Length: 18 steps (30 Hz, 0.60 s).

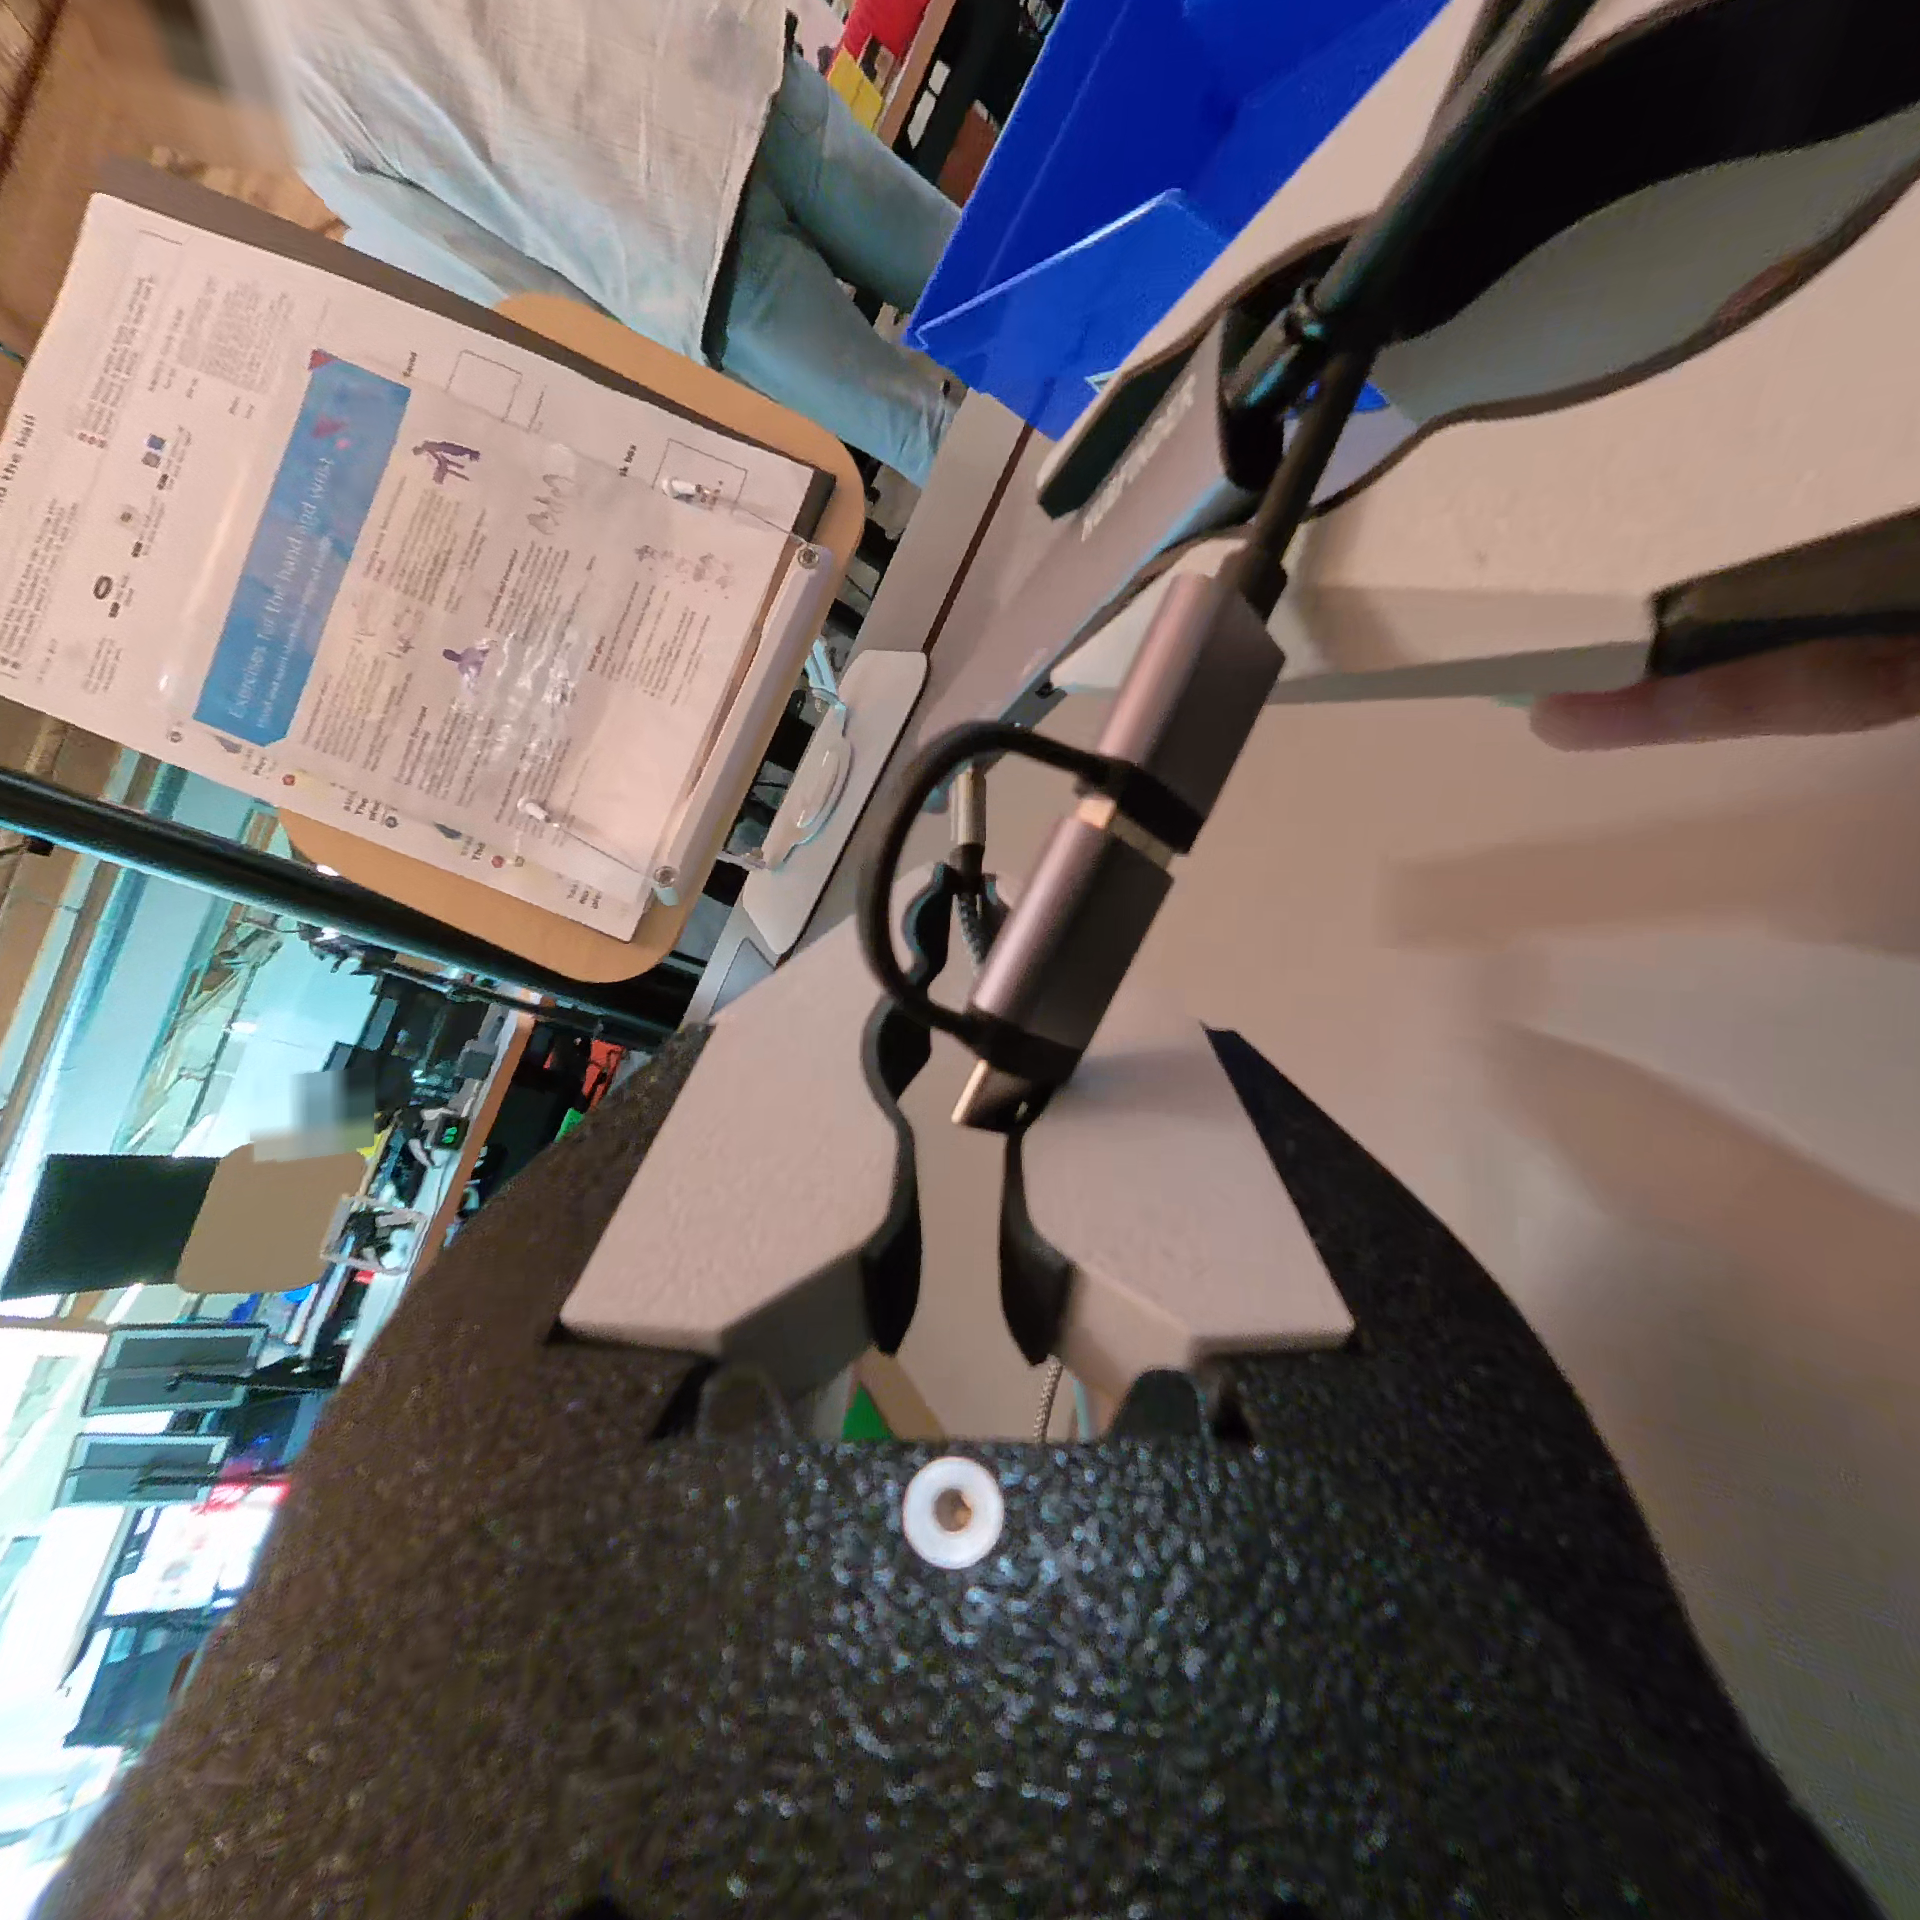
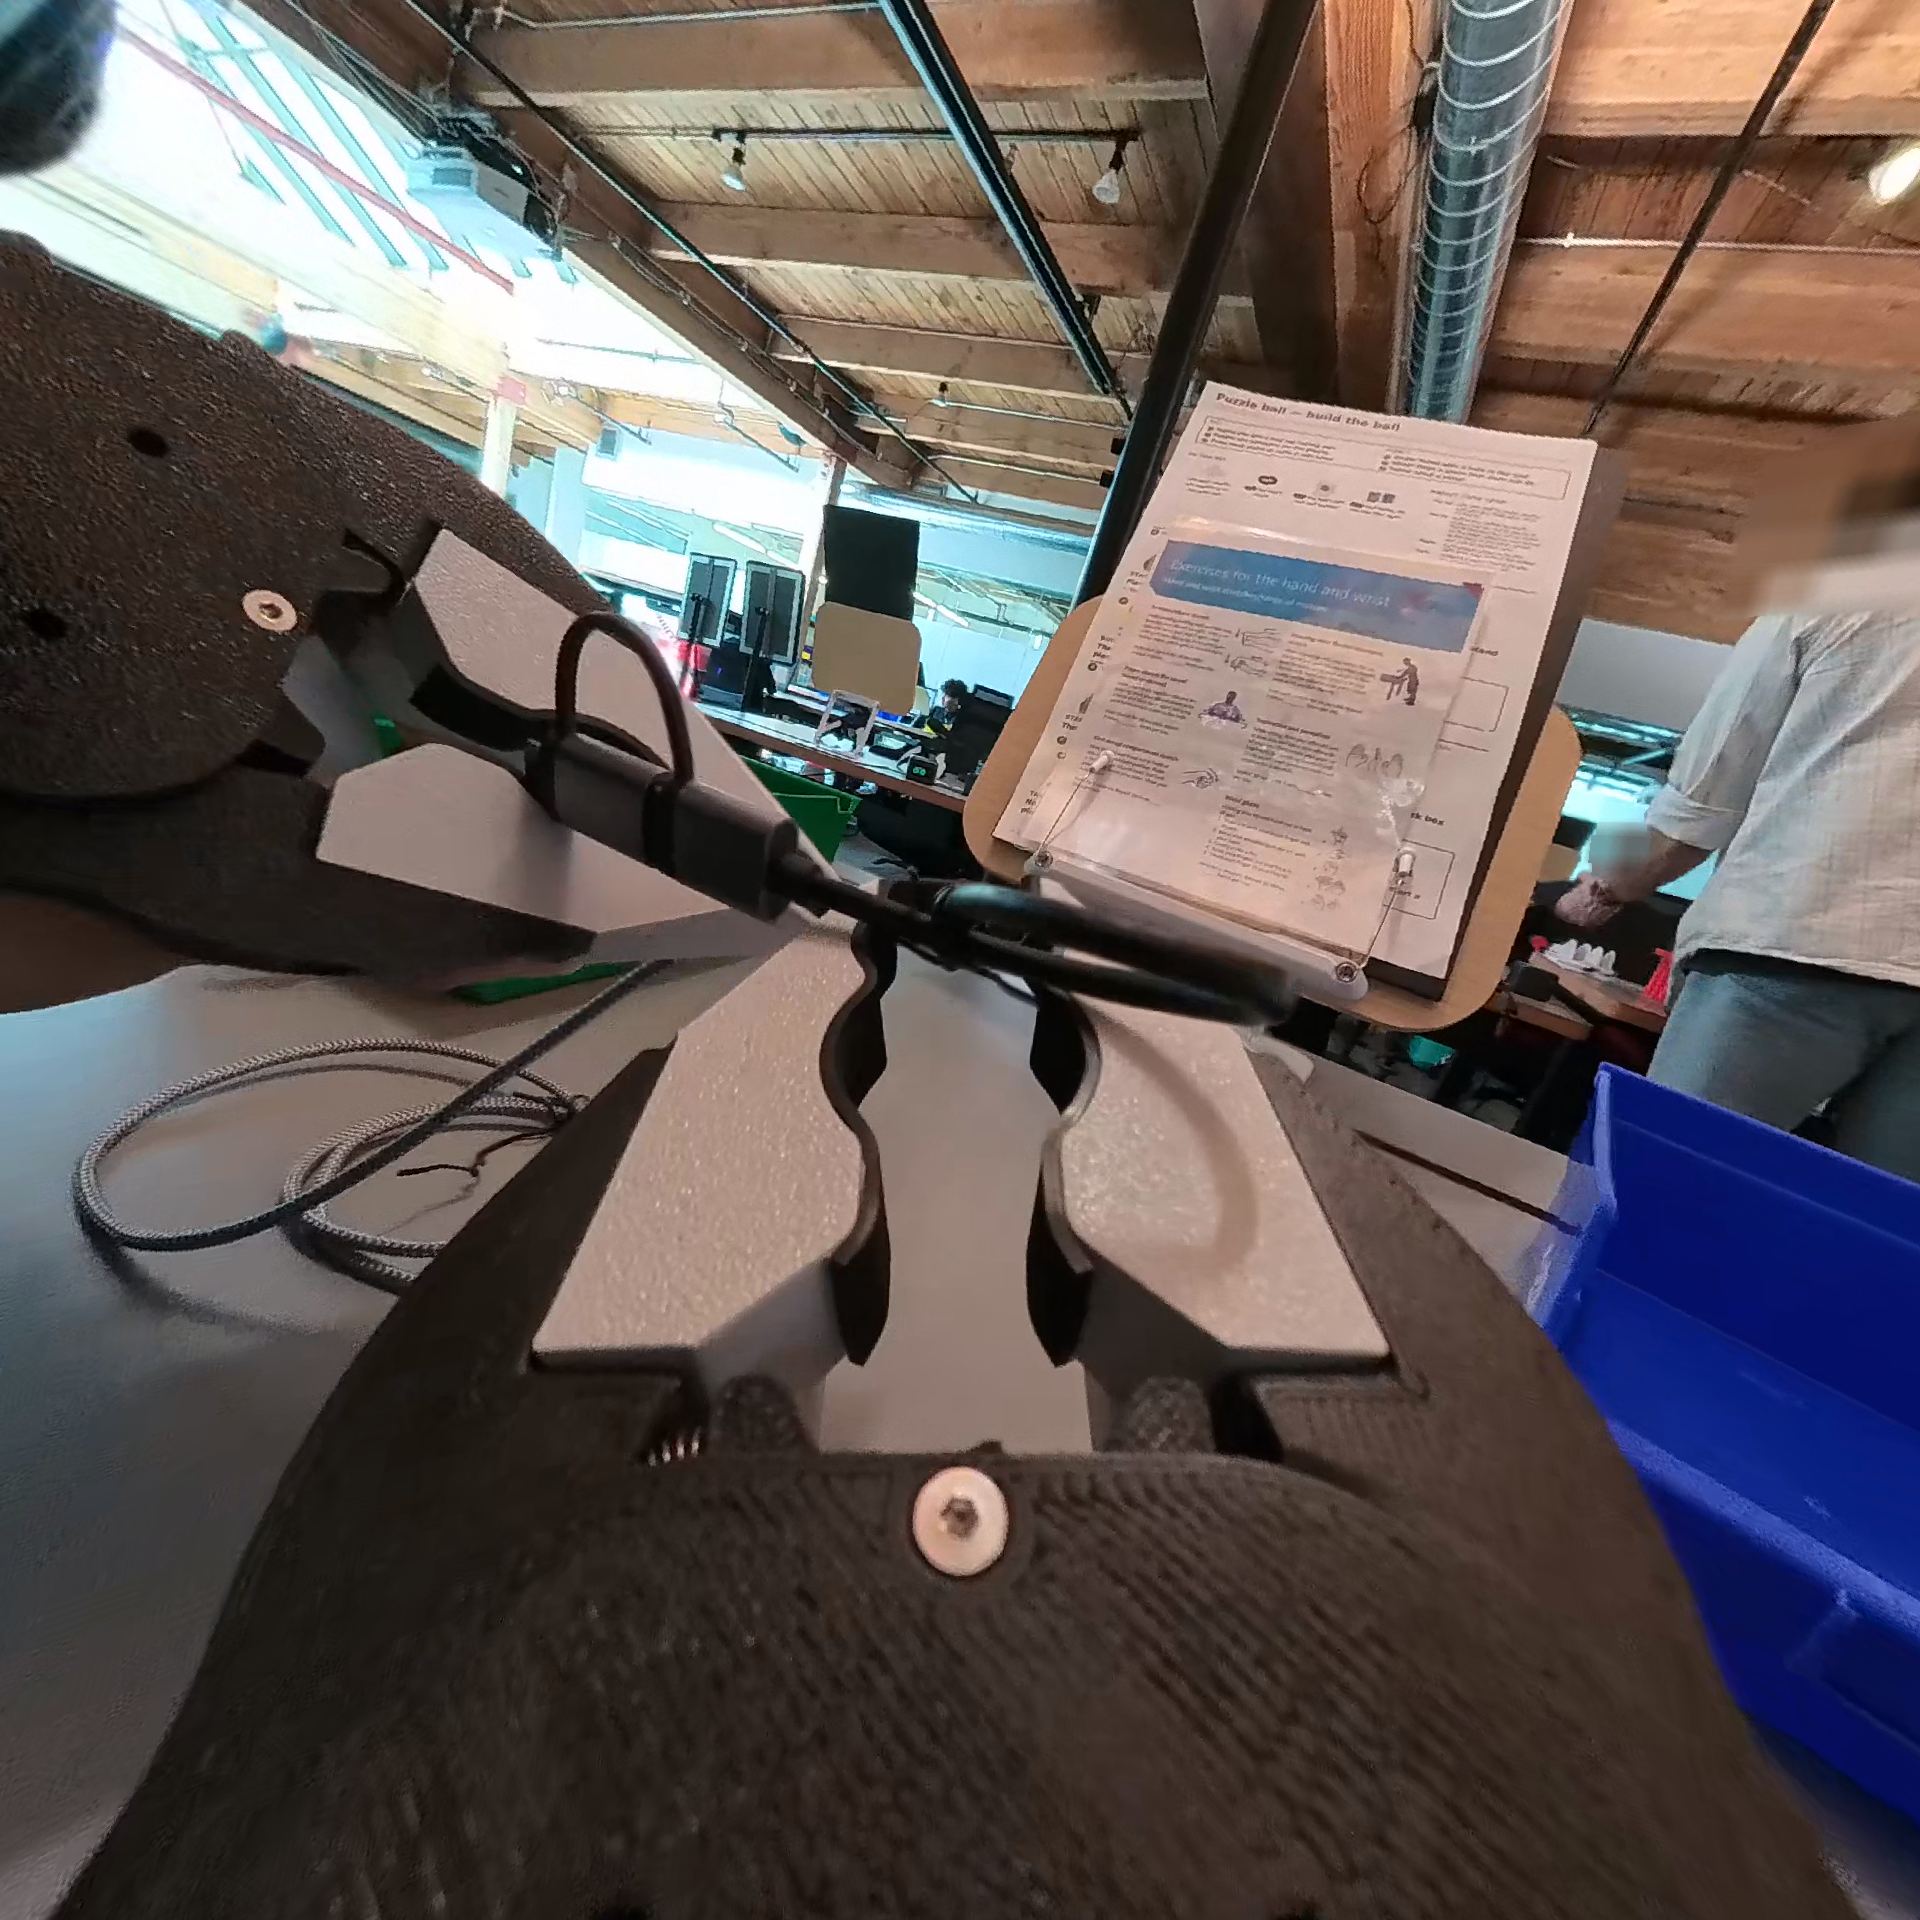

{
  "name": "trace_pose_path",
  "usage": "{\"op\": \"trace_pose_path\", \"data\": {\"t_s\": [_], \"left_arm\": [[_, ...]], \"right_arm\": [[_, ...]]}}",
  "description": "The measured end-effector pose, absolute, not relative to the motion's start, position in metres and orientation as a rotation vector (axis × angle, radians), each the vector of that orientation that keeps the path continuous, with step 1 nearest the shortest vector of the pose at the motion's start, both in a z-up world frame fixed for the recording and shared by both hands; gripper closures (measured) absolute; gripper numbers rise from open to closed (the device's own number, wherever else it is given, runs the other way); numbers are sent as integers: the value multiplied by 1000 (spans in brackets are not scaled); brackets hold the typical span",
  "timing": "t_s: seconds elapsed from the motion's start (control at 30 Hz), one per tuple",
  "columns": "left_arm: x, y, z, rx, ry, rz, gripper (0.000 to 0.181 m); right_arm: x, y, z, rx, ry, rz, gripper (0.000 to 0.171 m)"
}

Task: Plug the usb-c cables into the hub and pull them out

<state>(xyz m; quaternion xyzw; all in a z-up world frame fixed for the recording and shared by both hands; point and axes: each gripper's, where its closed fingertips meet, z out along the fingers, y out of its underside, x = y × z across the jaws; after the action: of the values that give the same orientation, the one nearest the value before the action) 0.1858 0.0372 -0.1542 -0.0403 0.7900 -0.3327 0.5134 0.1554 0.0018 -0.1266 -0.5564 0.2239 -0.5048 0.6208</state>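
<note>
A grey usb-c plug [image 1: 1081, 914] in two joined grey parts, with a black tether loop [image 1: 894, 831], sticks out between my left gripper's [image 1: 966, 1070] fingers, which are shut on its near end. Its black cable [image 1: 1309, 436] runs up to my right gripper [image 1: 1288, 343]. In the right wrist view, the left gripper [image 2: 582, 790] holds the plug [image 2: 717, 831] at the left. The black cable [image 2: 1122, 945] crosses the tips of my right gripper [image 2: 956, 956], which is closed around it. I cannot make out a hub.
A braided grey cable [image 2: 312, 1174] lies coiled on the grey table [image 2: 156, 1403] at the left. A blue bin [image 2: 1766, 1351] stands at the right. A paper stand [image 2: 1299, 707] is at the back. A person [image 2: 1787, 779] stands beyond the bin. The tips of one gripper are about 6 centimetres away from the tips of the other.
</note>
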Motion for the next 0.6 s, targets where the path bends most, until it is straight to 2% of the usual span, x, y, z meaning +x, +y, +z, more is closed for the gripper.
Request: {"op": "trace_pose_path", "data": {"t_s": [0.27,0.4,0.53,0.6], "left_arm": [[182,25,-151,-148,1923,-1103,176],[176,18,-154,-340,2059,-1401,157],[166,13,-144,-517,2127,-1731,158],[169,14,-143,-597,2136,-1790,168]], "right_arm": [[155,-16,-120,-1089,603,-951,149],[151,-21,-113,-1052,583,-959,149],[145,-17,-109,-1044,520,-960,150],[143,-11,-108,-1046,494,-950,149]]}}
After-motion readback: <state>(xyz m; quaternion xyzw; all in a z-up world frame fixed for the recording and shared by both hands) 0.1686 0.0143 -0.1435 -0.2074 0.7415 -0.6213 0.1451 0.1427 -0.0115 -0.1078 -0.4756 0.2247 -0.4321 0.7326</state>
